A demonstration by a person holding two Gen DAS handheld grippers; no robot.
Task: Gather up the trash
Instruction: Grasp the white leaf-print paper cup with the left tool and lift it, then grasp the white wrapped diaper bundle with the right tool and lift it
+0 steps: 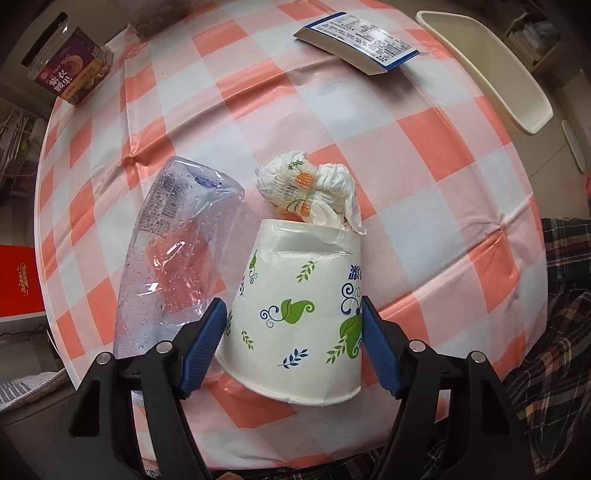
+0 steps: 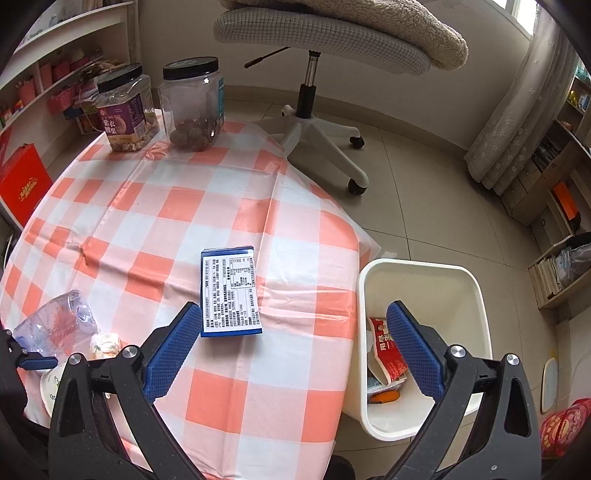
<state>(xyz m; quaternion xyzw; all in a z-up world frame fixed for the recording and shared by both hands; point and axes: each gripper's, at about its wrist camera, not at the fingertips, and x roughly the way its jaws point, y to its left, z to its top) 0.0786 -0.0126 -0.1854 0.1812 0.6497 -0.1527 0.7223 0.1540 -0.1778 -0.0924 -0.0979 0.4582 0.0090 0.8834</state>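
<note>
Two claw-mounted views, shared table (image 1: 258, 92)

Both views are evenly bright with soft daylight; in the right wrist view it comes from a window (image 2: 524, 14) at top right. Shadows are faint. Glare streaks the glossy checked tablecloth (image 1: 258, 74). Focus is sharp; fisheye distortion bends edges and darkens the corners.

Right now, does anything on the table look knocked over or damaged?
Yes. The paper cup stands upside down, its base torn, with a crumpled tissue behind it. The plastic bottle beside it lies on its side, crushed.
</note>
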